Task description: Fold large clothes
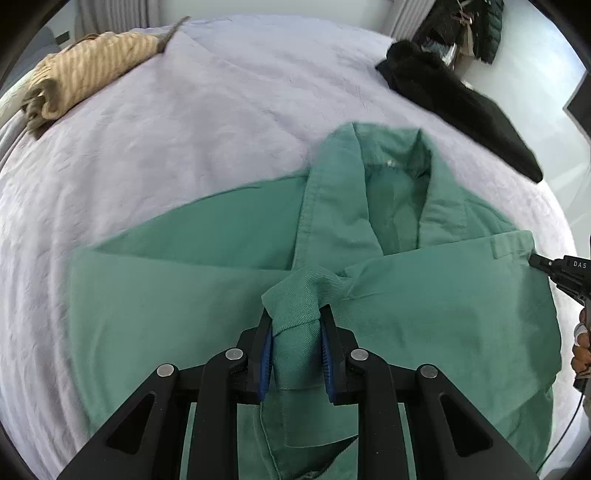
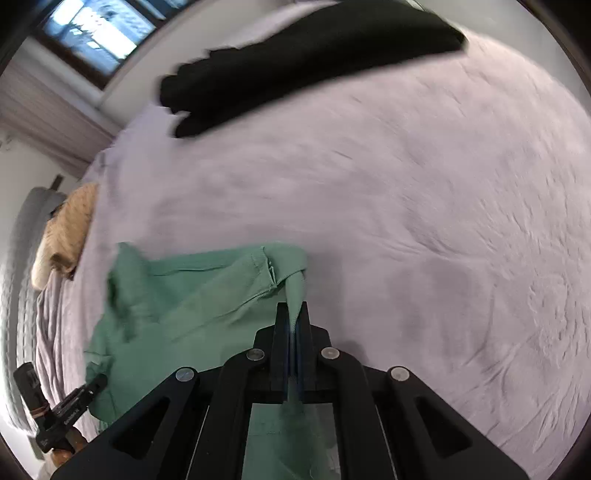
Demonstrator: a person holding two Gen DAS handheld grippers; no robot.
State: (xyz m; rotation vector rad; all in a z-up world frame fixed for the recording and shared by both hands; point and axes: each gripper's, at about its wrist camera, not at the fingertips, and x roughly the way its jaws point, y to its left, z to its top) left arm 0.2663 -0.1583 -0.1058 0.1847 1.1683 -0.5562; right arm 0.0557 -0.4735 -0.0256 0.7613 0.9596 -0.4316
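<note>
A green collared jacket [image 1: 207, 280] lies spread on the pale lilac bed cover [image 1: 184, 129], collar pointing away. My left gripper [image 1: 295, 314] is shut on a bunched fold of its front, the cloth pinched between the blue pads. At the right edge of that view the right gripper [image 1: 535, 263] meets the jacket's cuff end. In the right wrist view my right gripper [image 2: 293, 308] is shut on a thin strip of the green jacket [image 2: 184, 295], near a sleeve cuff. The left gripper [image 2: 98, 382] shows at the lower left, at the jacket's edge.
A striped tan garment [image 1: 92, 74] lies folded at the far left of the bed. A black garment [image 1: 461, 107] lies at the far right edge, also seen as the black garment [image 2: 295, 55]. A window [image 2: 99, 29] is beyond the bed. A hand [image 1: 581, 347] shows at the right.
</note>
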